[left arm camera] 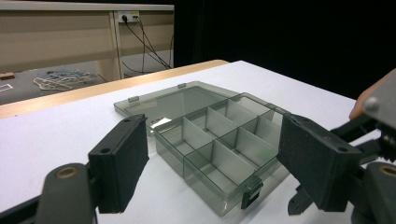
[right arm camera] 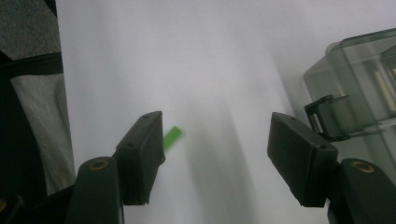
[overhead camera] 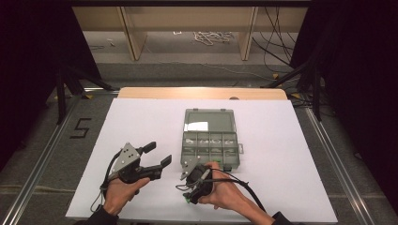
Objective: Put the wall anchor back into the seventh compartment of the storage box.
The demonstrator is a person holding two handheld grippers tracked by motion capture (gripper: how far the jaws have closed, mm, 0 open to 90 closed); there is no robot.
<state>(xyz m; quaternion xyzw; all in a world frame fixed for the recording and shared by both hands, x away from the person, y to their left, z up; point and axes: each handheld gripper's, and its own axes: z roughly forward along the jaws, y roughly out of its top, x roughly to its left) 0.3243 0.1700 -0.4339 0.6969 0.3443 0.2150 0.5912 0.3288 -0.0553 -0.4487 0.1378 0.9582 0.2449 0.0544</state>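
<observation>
The compartment box [overhead camera: 210, 143] lies open near the middle of the white tabletop [overhead camera: 141, 122], lid folded flat behind it. The right gripper [right arm camera: 215, 154], fingers released, points down just beside the box's front latch, near a small green piece [right arm camera: 172, 137]. The left gripper [overhead camera: 157, 155], fingers released, faces the box from its left.
</observation>
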